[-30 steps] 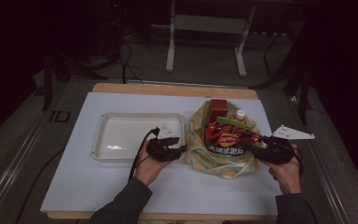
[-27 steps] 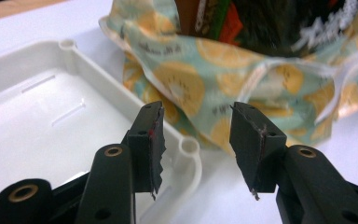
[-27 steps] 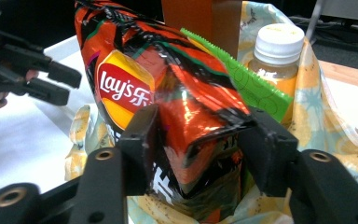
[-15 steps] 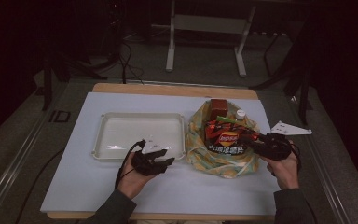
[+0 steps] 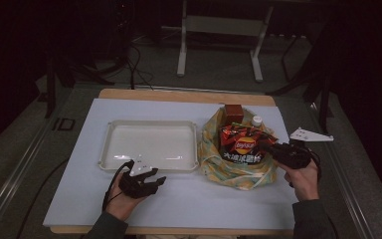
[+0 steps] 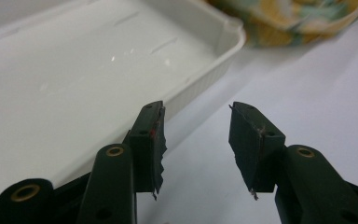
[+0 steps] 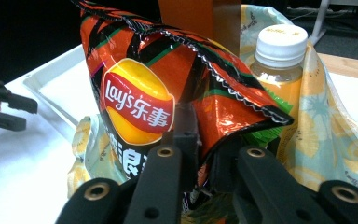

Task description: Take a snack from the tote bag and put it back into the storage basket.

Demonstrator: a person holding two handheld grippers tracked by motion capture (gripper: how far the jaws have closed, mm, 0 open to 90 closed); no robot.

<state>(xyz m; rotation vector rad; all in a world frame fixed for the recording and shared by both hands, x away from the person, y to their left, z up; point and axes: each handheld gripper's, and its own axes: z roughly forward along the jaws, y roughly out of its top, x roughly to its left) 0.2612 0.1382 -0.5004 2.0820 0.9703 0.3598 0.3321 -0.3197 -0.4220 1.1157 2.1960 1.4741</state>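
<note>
1. Where the right gripper [image 5: 273,148] meets the shiny orange and red crisp bag with the yellow Lay's logo [image 5: 242,144], its two black jaws are seen pinched on the bag's crinkled lower right part; in the right gripper view [image 7: 200,154] the foil is caught between them.
2. The crisp bag is found upright inside a soft cloth bag printed in yellow and pale green [image 5: 214,159], which sits on the white table cover [image 5: 79,199] just to the right of the tray.
3. Behind the crisp bag, within the same cloth bag, a clear plastic bottle of yellowish drink with a white cap [image 7: 279,51] is seen standing upright, and a brown carton [image 5: 233,113] rises at the back.
4. The left gripper [image 5: 151,181] is held low over the table cover, just in front of the near rim of the shallow white rectangular plastic tray [image 5: 104,149], well apart from the crisp bag.
5. In the left gripper view [image 6: 196,140] its jaws are spread, with nothing between them; the left jaw lies over the tray's near wall and the right one over the bare table cover.
6. The tray's inside is seen glossy and without contents.
7. A grey three-cornered plate [image 5: 311,135] is seen at the right gripper, beyond the person's right hand [image 5: 303,177].
8. The person's left hand [image 5: 122,201] is wrapped around the left gripper's body, with a black cable looped beside it.
</note>
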